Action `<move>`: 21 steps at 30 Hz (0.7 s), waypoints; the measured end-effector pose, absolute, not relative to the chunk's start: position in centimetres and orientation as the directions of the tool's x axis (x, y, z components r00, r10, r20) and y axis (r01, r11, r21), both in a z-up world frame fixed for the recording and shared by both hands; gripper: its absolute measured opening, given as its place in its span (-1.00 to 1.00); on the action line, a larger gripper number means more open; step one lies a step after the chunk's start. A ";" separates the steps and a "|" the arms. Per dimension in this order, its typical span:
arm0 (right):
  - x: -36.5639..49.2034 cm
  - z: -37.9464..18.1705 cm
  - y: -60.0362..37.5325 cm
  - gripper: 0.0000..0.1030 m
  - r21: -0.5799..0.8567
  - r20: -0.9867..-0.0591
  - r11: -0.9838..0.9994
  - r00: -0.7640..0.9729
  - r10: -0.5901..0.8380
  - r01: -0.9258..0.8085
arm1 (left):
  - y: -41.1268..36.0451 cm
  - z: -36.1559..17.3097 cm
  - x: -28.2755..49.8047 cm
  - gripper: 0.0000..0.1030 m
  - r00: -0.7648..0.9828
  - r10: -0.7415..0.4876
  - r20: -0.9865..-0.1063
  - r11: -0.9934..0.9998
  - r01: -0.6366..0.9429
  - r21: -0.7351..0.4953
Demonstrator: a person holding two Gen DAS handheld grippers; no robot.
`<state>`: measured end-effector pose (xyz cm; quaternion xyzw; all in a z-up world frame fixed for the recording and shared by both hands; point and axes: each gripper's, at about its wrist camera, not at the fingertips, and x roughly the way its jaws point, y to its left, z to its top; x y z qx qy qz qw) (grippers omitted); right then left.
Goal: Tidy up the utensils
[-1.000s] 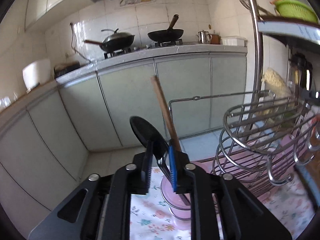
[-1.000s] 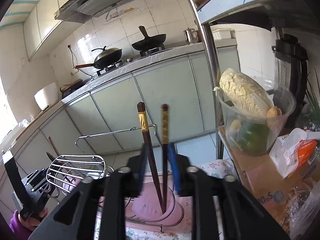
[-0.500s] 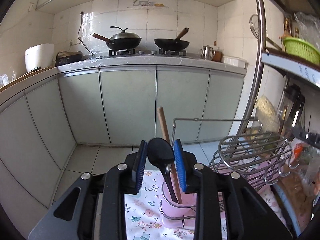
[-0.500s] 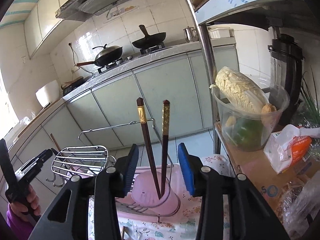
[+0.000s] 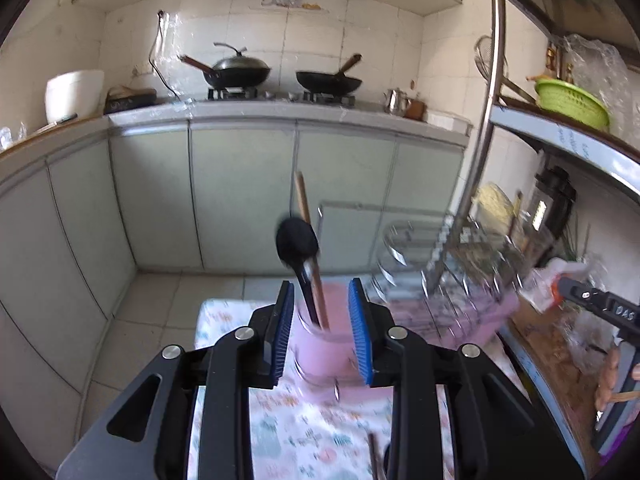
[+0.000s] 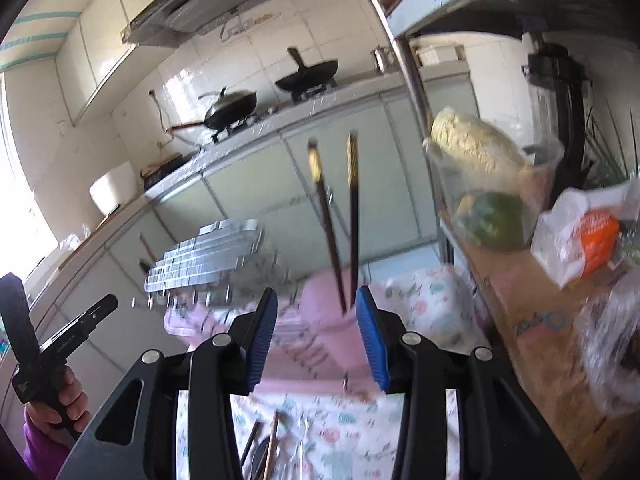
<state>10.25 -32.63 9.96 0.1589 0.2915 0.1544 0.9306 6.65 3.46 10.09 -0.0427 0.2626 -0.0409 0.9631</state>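
A pink utensil cup [image 5: 320, 354] stands on the flowered cloth and holds a black spoon [image 5: 298, 242] and a wooden stick [image 5: 306, 216]. My left gripper [image 5: 322, 332] is open and empty, its blue pads either side of the cup's view. In the right wrist view another pink cup [image 6: 332, 312] holds two dark chopsticks [image 6: 352, 216] upright. My right gripper [image 6: 316, 336] is open and empty in front of it. More utensils [image 6: 266, 450] lie on the cloth [image 6: 340, 440] below it.
A wire dish rack [image 5: 444, 256] on a pink tray stands to the right of the left cup. A metal shelf post [image 5: 480, 128] rises beside it. A clear tub of vegetables [image 6: 488, 196] and a bag [image 6: 588, 232] sit on the right counter. Both views are blurred.
Both grippers have opened wider and pulled back from the cups. The black spoon and the chopsticks stay standing in their cups. Both views now blur with motion.
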 end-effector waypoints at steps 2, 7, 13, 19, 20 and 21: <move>9.6 8.7 -31.9 -0.22 0.382 -0.517 0.901 0.761 0.391 -0.203 | 3.1 8.9 6.0 -0.45 0.838 -0.119 -0.532 0.991 0.068 -0.114; 8.6 5.3 -30.4 -0.22 0.391 -0.577 0.897 0.703 0.415 -0.208 | 2.5 5.4 4.9 -0.45 0.778 -0.155 -0.609 0.986 0.085 -0.141; 8.2 1.4 -28.9 -0.29 0.424 -0.657 0.885 0.606 0.448 -0.194 | 1.9 0.7 5.5 -0.45 0.643 -0.226 -0.732 0.971 0.087 -0.223; 8.2 -1.7 -27.6 -0.41 0.442 -0.720 0.876 0.506 0.476 -0.195 | 0.5 -2.7 7.1 -0.54 0.501 -0.293 -0.814 0.953 0.089 -0.289; 8.1 -2.1 -27.5 -0.48 0.445 -0.725 0.874 0.494 0.480 -0.195 | 0.2 -3.3 7.3 -0.65 0.480 -0.297 -0.826 0.952 0.087 -0.292; 8.2 -2.5 -27.4 -0.64 0.450 -0.732 0.872 0.479 0.484 -0.193 | -0.1 -3.9 7.7 -0.71 0.452 -0.299 -0.840 0.952 0.082 -0.295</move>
